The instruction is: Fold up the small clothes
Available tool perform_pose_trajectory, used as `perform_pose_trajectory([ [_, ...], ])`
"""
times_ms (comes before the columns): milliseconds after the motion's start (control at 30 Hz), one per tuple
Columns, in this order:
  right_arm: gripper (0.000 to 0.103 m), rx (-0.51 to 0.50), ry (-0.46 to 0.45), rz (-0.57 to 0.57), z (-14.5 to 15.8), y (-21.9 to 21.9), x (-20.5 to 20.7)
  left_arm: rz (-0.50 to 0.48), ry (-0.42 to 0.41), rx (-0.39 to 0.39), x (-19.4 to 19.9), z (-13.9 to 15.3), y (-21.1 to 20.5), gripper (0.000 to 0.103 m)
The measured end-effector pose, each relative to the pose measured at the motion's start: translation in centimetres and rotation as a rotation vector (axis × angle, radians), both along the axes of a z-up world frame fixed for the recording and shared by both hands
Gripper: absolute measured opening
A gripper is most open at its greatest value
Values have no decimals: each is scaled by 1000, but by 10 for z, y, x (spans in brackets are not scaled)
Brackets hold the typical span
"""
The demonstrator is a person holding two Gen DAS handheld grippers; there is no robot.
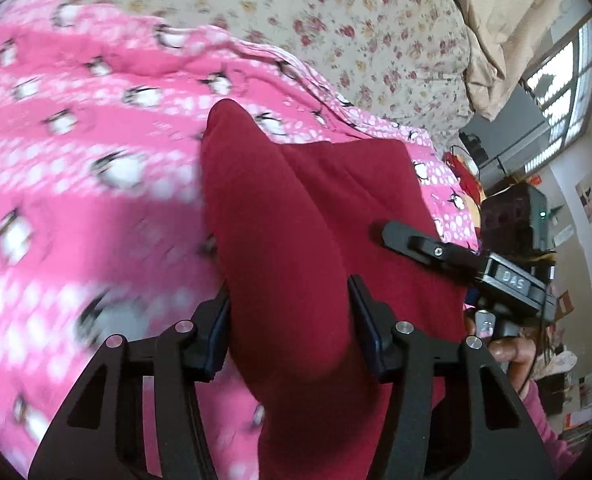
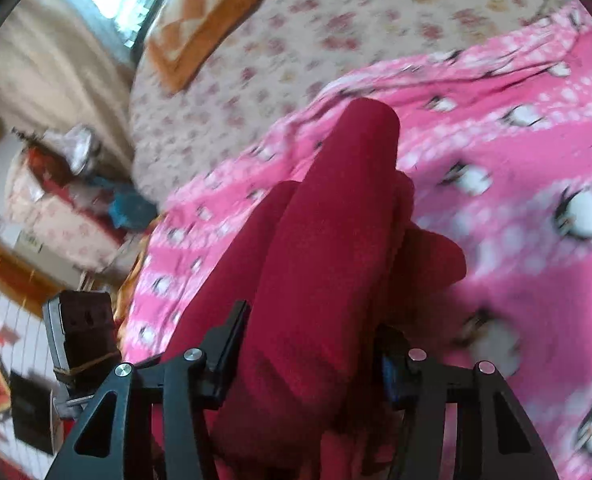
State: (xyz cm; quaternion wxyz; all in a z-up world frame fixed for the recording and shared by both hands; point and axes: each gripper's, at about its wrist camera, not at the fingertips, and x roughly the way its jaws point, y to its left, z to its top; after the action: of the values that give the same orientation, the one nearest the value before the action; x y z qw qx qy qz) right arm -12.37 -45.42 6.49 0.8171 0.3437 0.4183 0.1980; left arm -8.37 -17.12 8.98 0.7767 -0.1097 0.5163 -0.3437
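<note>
Folding is being carried on: red garment (image 1: 296, 216) is being held by both fingers, bunched above the pink blanket (image 1: 76, 200), not yet laid flat.

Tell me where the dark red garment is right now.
The dark red garment is centred in both wrist views, gripped by the left tongs and right tongs, over the pink penguin blanket.

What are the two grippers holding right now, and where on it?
Both hold the dark red garment: the left gripper and right gripper each pinch a bunched fold near its edge, over the pink blanket.
</note>
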Motion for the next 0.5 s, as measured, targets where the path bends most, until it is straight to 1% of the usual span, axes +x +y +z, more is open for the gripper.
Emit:
perform_pose_trajectory([
  [67, 54, 1, 6, 47, -2, 21, -9, 40, 12, 13, -15, -3, 22, 53],
  [100, 54, -17, 14, 67, -5, 30, -12, 65, 26, 22, -21, -8, 32, 53],
  [133, 54, -74, 45, 83, -12, 41, -16, 80, 34, 36, -26, -14, 37, 53],
  [200, 60, -174, 113, 58, -26, 51, -23, 107, 38, 74, -32, -24, 44, 53],
  [233, 62, -197, 118, 45, -29, 51, -27, 121, 40, 94, -36, -30, 48, 54],
  [267, 67, -198, 109, 40, -29, 50, -31, 124, 37, 93, -39, -32, 50, 57],
  [300, 67, -202, 100, 35, -27, 48, -36, 127, 31, 96, -42, -33, 51, 58],
  [367, 67, -255, 85, 13, -14, 45, -48, 137, -5, 129, -49, -28, 49, 63],
  [433, 67, -346, 25, -17, 10, 44, -65, 138, -54, 152, -56, -22, 47, 63],
  [500, 67, -387, -43, -25, 31, 49, -76, 150, -86, 162, -62, -19, 46, 65],
])
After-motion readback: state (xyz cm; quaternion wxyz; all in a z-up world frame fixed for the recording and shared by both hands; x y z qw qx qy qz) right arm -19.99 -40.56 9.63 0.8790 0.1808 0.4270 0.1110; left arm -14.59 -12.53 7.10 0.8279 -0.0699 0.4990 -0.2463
